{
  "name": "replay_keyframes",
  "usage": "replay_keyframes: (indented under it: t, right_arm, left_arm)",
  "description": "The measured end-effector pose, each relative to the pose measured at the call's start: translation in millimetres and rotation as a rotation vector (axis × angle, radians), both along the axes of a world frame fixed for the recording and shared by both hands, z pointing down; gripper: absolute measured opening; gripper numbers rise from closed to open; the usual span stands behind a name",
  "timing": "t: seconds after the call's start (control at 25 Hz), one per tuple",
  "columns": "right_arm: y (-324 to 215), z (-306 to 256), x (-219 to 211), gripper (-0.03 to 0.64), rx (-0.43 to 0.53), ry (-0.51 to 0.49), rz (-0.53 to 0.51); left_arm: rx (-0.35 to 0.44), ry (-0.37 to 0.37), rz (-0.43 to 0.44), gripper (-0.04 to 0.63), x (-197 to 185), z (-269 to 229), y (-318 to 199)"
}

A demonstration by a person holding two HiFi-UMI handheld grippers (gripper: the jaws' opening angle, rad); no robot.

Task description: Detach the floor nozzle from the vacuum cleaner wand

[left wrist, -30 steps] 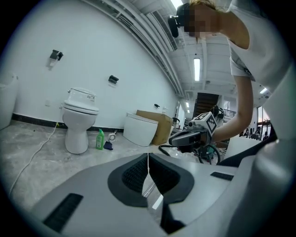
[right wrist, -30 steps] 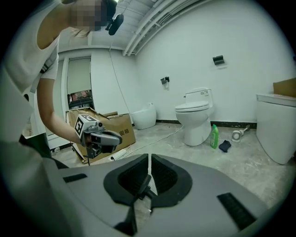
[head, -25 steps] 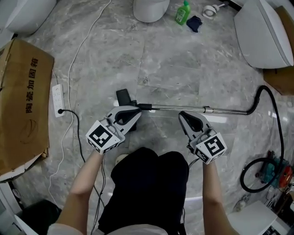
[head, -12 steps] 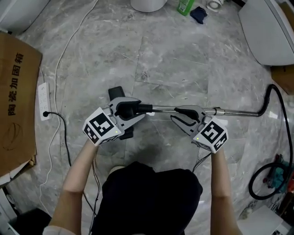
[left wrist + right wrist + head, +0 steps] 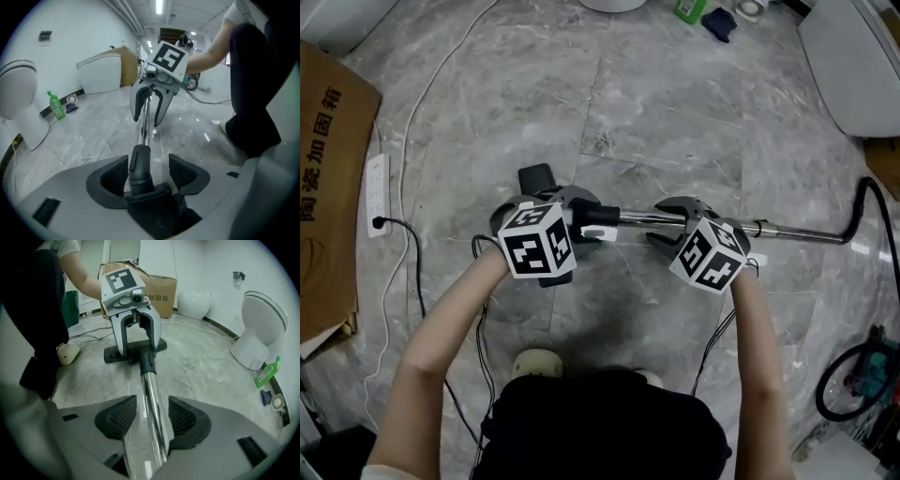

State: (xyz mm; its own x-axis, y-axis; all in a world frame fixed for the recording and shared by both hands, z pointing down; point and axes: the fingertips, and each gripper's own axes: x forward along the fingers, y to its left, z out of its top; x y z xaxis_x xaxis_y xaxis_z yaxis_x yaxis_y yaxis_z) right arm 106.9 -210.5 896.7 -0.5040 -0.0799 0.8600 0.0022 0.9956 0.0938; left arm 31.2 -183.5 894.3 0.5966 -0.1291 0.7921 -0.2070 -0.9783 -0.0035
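The chrome wand (image 5: 787, 231) lies level over the marble floor and ends at the left in a black collar (image 5: 595, 214) on the black floor nozzle (image 5: 536, 177). My left gripper (image 5: 581, 214) straddles that collar (image 5: 139, 168). Its jaws have just been opening, and the pads (image 5: 115, 176) stand clear of the collar on both sides. My right gripper (image 5: 680, 217) straddles the wand (image 5: 152, 404) a little further right. Its jaws have also just been opening, with a gap at each pad (image 5: 182, 417). In the right gripper view the nozzle (image 5: 157, 345) rests flat on the floor.
A cardboard box (image 5: 323, 187) lies at the left beside a power strip (image 5: 375, 192) with cables. The black hose (image 5: 862, 202) curves off to the right. A toilet (image 5: 260, 329) and a green bottle (image 5: 57, 105) stand by the wall. The person's shoe (image 5: 534, 364) is close below.
Both grippers have dropped from above the wand down onto it and tipped downward. Their jaws went from shut to open, the left around the collar and the right around the wand.
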Motion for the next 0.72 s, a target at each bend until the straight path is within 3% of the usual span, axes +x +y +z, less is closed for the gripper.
replay_keyframes:
  t: [0.08,0.24,0.36,0.56,0.72]
  right_arm:
    - [4,14,-2,0.201,-0.004,0.046,-0.034]
    - [3,30,-9,0.199,0.068,0.085,-0.071]
    - [-1,38,-13,0.199,0.094,0.101,-0.081]
    - [-2,53,-9,0.198,0.198,0.223,-0.172]
    - [-8,54,-8,0.156,0.272,0.21,-0.149]
  left_arm:
    - [0.017,-0.062,0.024,0.256,0,13,-3]
    - [0.009,-0.069,-0.009,0.256,7,25,-10]
    - [0.056,-0.099,-0.03,0.255,11,32,-22]
    - [0.128,-0.213,0.062,0.234,13,48,-17]
    - [0.192,-0.201,0.059,0.187,13,47,-23]
